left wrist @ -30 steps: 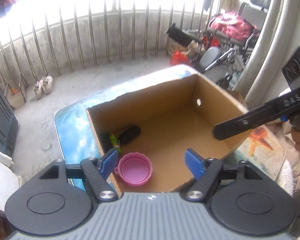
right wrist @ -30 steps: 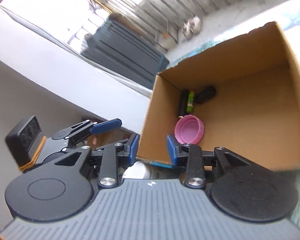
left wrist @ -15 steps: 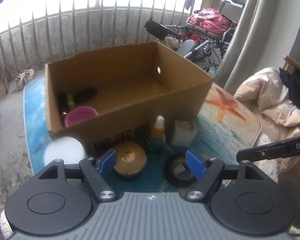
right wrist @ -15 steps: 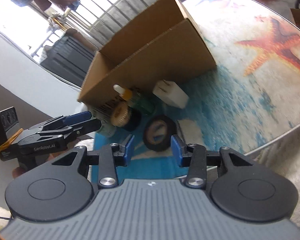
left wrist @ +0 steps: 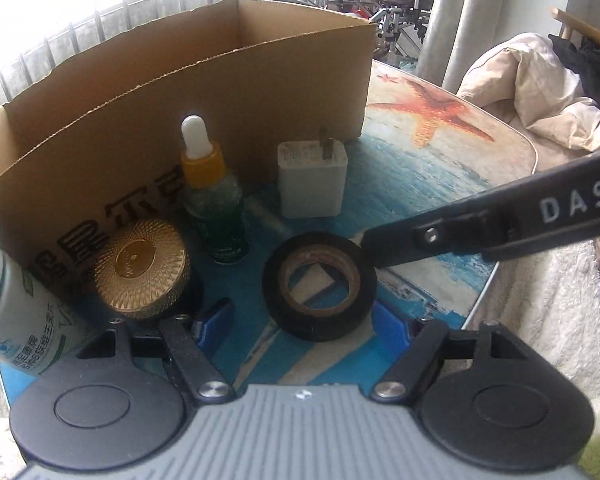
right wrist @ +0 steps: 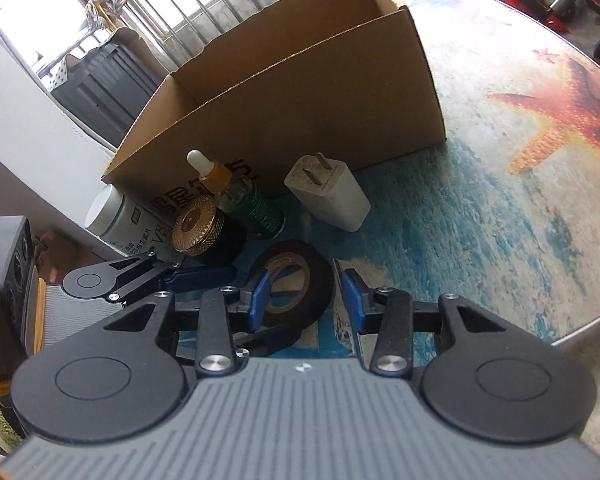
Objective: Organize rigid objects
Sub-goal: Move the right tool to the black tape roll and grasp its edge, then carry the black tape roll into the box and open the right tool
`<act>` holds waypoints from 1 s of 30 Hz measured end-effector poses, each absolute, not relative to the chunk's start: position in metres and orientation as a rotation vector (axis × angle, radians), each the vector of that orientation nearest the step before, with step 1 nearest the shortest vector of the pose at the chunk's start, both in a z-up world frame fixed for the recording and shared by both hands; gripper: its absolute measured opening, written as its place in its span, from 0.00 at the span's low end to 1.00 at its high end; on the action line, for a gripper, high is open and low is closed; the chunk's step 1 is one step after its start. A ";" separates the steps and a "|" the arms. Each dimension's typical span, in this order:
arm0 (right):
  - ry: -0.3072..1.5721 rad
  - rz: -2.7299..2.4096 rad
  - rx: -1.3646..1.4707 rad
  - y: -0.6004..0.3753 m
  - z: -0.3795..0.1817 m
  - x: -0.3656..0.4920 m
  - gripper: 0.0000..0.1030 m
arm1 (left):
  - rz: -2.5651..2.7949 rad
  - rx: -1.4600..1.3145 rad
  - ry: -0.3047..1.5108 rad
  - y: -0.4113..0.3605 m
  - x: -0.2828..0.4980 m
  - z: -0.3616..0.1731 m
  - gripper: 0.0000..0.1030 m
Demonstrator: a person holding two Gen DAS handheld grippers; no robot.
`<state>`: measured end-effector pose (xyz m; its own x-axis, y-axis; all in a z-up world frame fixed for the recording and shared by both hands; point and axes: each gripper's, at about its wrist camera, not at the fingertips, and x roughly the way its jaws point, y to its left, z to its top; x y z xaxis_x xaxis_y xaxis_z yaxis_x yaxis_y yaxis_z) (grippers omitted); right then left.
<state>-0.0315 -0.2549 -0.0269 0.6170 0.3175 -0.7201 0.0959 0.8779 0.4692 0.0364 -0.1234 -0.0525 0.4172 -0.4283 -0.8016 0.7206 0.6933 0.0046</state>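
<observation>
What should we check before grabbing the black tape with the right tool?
1. Tape lies flat on the table, with nothing on it: ok.
2. Right tool is lined up, one pad over the hole and one outside the ring; its jaws have just been opening and do not squeeze yet: ok.
3. Left tool is out of the way: not ok. It is open right at the same tape, so the two may bump.
4. Bottle stands clear of the tape: ok.
5. Room inside the box: cannot tell, the inside is hidden.
</observation>
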 end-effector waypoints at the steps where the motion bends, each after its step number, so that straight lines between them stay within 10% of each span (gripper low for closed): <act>1: 0.912 0.139 0.498 -0.253 -0.029 -0.028 0.38 | -0.746 0.374 0.881 -0.124 0.038 -0.053 0.75; 30: 0.884 0.093 0.409 -0.245 -0.022 -0.039 0.18 | -0.787 0.380 0.833 -0.133 0.027 -0.041 0.64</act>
